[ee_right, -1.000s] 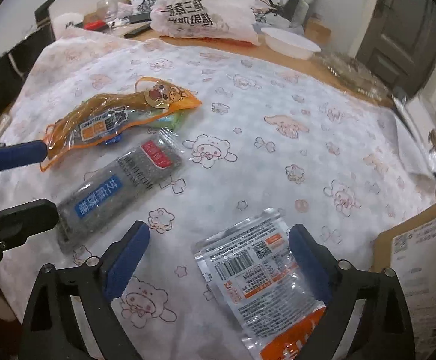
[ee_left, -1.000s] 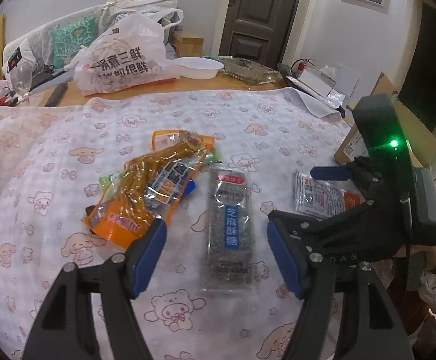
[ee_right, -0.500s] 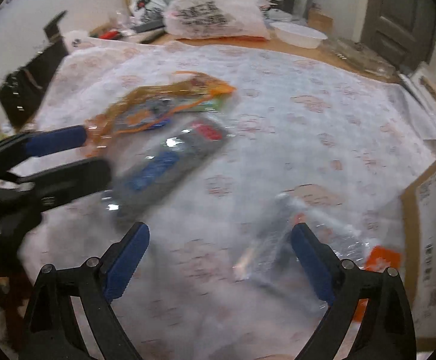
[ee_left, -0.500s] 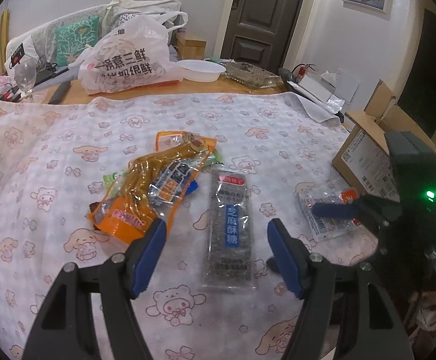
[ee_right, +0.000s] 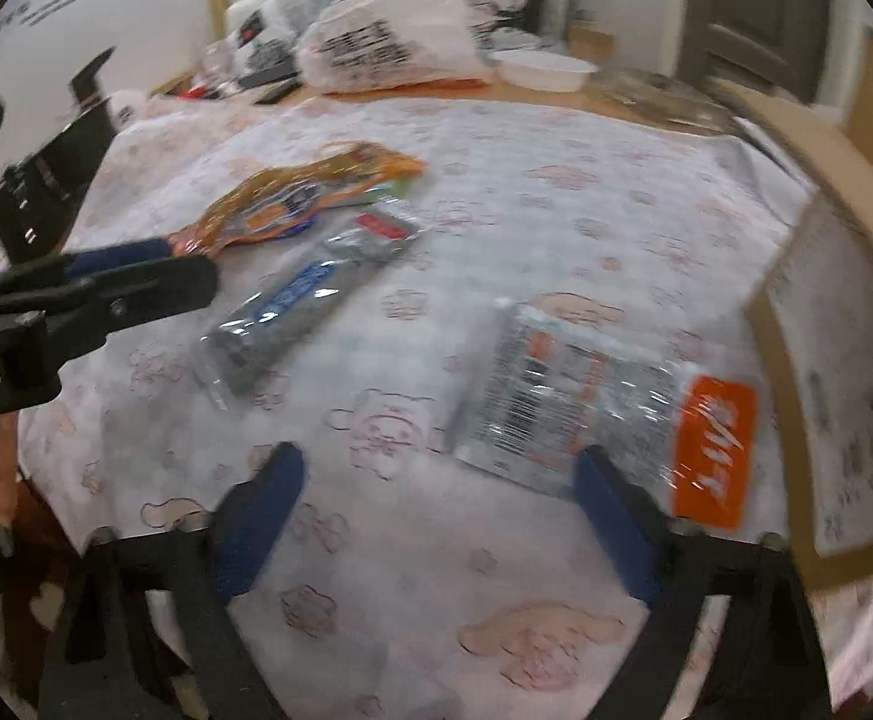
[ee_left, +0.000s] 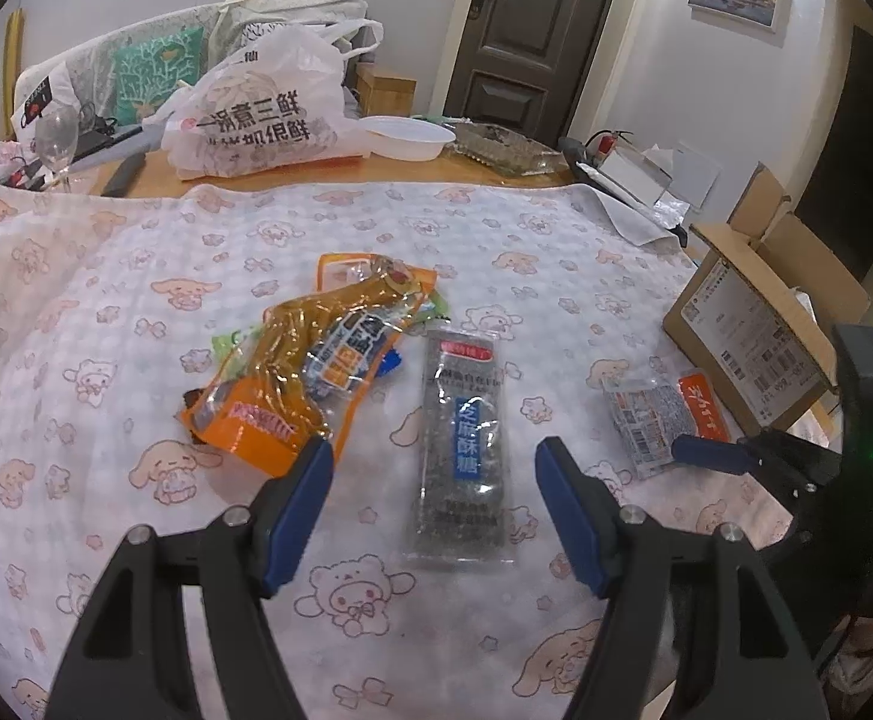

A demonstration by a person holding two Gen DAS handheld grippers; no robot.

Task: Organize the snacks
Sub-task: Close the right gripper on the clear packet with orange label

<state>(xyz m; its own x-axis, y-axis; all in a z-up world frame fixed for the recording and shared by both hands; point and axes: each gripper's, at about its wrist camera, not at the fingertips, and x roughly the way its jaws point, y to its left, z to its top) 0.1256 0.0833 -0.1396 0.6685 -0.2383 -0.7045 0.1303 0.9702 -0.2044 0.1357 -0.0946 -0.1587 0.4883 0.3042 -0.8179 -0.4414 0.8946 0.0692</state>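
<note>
Both grippers are spread wide and empty, so I'd drop the right gripper (ee_right: 436, 516) lower over the silver-and-orange packet (ee_right: 592, 408) lying near the cardboard box (ee_right: 844, 360) before squeezing, left gripper (ee_left: 433, 504) idle.

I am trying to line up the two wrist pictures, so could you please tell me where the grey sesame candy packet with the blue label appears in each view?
Left wrist: the grey sesame candy packet lies lengthwise at lower centre, between the open left gripper fingers.
Right wrist: the packet lies diagonally, left of centre, beyond the open right gripper.
Shared landmark: the orange snack bag beside its red-labelled end.
</note>
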